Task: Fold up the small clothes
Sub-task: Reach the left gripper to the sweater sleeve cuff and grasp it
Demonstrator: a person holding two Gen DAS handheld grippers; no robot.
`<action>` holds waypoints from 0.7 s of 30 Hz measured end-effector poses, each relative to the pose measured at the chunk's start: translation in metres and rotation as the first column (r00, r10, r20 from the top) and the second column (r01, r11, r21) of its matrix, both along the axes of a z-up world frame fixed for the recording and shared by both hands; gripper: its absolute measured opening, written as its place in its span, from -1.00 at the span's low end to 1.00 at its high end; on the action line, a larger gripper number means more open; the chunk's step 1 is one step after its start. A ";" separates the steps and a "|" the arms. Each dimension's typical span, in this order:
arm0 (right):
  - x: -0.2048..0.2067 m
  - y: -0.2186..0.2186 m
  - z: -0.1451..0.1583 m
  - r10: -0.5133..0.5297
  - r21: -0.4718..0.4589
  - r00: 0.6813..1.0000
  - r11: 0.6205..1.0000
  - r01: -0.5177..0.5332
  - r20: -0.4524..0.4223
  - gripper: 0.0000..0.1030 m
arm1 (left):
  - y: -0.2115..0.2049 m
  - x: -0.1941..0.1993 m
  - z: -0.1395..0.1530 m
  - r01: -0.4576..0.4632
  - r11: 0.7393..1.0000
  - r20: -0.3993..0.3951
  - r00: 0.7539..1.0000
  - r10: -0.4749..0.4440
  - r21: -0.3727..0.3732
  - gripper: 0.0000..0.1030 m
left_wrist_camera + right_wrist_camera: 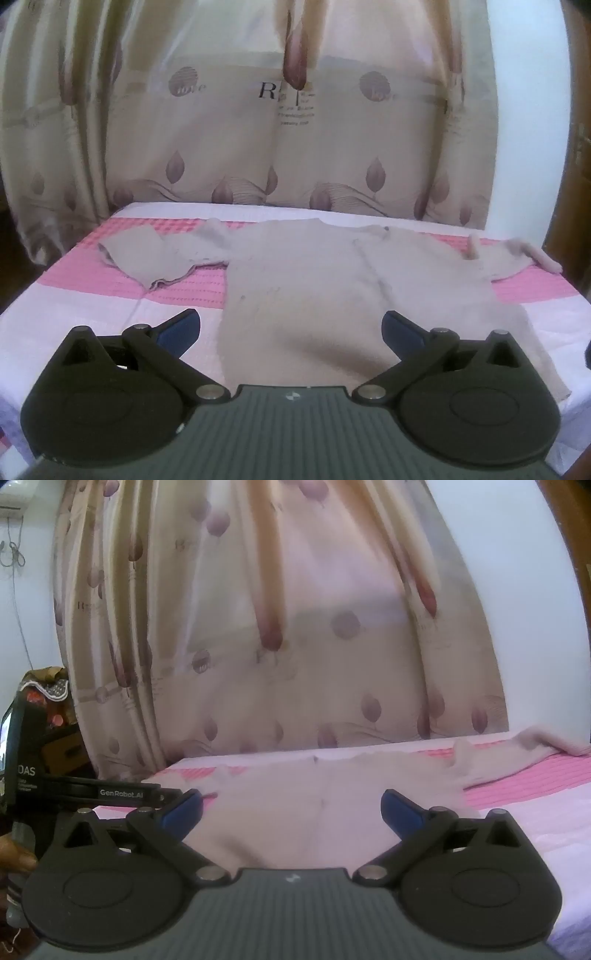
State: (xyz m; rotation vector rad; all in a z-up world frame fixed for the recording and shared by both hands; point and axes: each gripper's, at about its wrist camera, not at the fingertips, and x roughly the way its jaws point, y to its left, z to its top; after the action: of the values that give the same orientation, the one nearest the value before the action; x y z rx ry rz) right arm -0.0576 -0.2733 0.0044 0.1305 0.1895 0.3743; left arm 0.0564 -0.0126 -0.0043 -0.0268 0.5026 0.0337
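**Both hand-held grippers released above an unfolded top: folding not begun**

Left hand-held gripper (291, 328): jaws spread wide, blue fingertips (181, 328) well apart, nothing between them. Aimed down toward the near hem, lower centre of the left wrist frame.

Right hand-held gripper (291, 808): likewise released and empty, held closer to level. At the left edge of the right wrist frame, the other hand-held gripper seen side-on, with part of a hand (16, 856) beside it.

Beyond the jaws: small beige knit top (332, 280) laid flat on the bed (74, 332), body running from lower centre up to mid-frame. One sleeve (147, 258) spread toward centre left, the other sleeve (524, 258) toward centre right, its cuff near the bed's edge. Pink-and-white cover beneath. Patterned curtain (295, 147) filling the upper frame behind the bed.

Step in hand, as judged: approach before the first grasp; garment spread out, no fold visible.

Next move, as judged: lowering each gripper to a chosen edge, likely a sleeve or a side of the body, and pinching the knit alone, without the cover. Risk: soft knit bunching or dragging rather than lifting cleanly.
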 end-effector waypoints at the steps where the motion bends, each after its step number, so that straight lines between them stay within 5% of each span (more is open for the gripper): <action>1: 0.000 0.000 0.000 0.000 -0.004 1.000 1.000 0.000 0.000 1.00 | 0.007 0.000 -0.005 -0.001 1.000 0.011 1.000 0.001 -0.005 1.00; 9: 0.008 0.010 -0.007 0.009 -0.008 1.000 1.000 -0.009 -0.024 1.00 | 0.028 0.021 -0.023 -0.079 0.990 0.033 0.997 0.076 0.114 0.99; 15: 0.020 0.012 -0.008 0.025 -0.005 0.997 1.000 -0.026 -0.077 1.00 | 0.061 0.046 -0.039 -0.143 0.955 0.086 0.989 0.124 0.259 0.88; 21: 0.029 0.015 -0.015 0.023 -0.002 0.993 1.000 -0.024 -0.114 1.00 | 0.099 0.088 -0.064 -0.147 0.886 0.085 0.989 0.122 0.440 0.38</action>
State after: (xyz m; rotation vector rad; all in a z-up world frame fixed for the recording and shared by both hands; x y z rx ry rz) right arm -0.0287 -0.2588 -0.0111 0.1464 0.3050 0.3902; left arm 0.1444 0.0866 -0.0681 0.3879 0.4270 0.2843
